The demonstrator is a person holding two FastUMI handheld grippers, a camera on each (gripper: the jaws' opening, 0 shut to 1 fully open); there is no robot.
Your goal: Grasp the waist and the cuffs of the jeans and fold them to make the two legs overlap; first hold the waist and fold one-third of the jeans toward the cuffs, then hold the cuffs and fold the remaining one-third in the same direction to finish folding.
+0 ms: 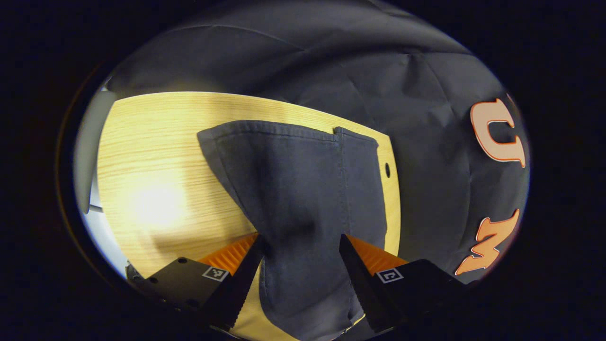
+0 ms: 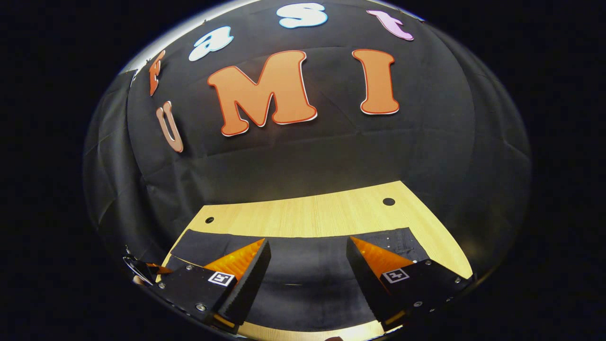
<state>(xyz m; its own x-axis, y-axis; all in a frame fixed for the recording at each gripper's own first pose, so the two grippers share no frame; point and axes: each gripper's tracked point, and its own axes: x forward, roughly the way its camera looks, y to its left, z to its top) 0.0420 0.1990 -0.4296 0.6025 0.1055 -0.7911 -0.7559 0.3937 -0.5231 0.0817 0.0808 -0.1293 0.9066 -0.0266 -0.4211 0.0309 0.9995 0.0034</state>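
Dark jeans (image 1: 293, 189) lie flat on the light wooden table (image 1: 156, 156). In the left gripper view they run from under my fingers up to a stitched hem edge with a seam near its right end. My left gripper (image 1: 300, 246) is open just above the cloth, its fingers straddling the fabric. In the right gripper view the jeans (image 2: 307, 270) stretch crosswise as a flat dark band, with rivets and stitching at their right end. My right gripper (image 2: 307, 251) hovers open over the middle of that band, holding nothing.
The table (image 2: 322, 213) has a small round hole (image 2: 388, 201) at far right and another hole (image 2: 209, 219) at far left. The black cloth wall (image 2: 303, 156) rises right behind the far edge. A bit of metal hardware (image 2: 137, 267) shows at lower left.
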